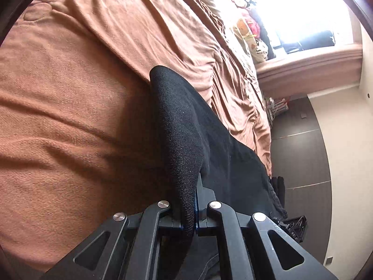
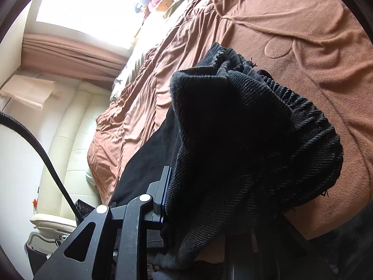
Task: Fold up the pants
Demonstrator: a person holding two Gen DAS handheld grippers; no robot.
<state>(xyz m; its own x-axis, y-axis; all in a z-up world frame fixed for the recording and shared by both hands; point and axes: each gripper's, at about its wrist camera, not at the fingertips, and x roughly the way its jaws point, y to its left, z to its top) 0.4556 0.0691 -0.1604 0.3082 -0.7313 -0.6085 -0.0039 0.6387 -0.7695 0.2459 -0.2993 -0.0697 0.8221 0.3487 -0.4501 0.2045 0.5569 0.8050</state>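
On the bed, as the left wrist camera sees it, a rumpled brown fleece blanket fills the picture from nine o'clock up to one o'clock. At six o'clock the left tongs are closed tight on a fold of the black ribbed knit pants. The pinched cloth rises from the jaws as a rounded flap towards twelve o'clock, while the rest of the garment trails off towards four o'clock, along the blanket's edge. Past that edge, at three o'clock, lies a dark tiled floor, and at one o'clock a bright window glares above a pile of patterned cushions or soft toys, too washed out to tell which.

From the right wrist camera, the same brown blanket spreads from twelve to four o'clock. The black pants bulk large at the centre, their gathered elastic waistband bunched towards two o'clock. The right tongs sit at six o'clock, only the left finger showing, with the thick cloth pressed against its pad; the other finger is buried under fabric, so the jaws stand partly apart around the wad they grip. A cream padded headboard or wall panel lies at nine o'clock, and a black cable crosses it.
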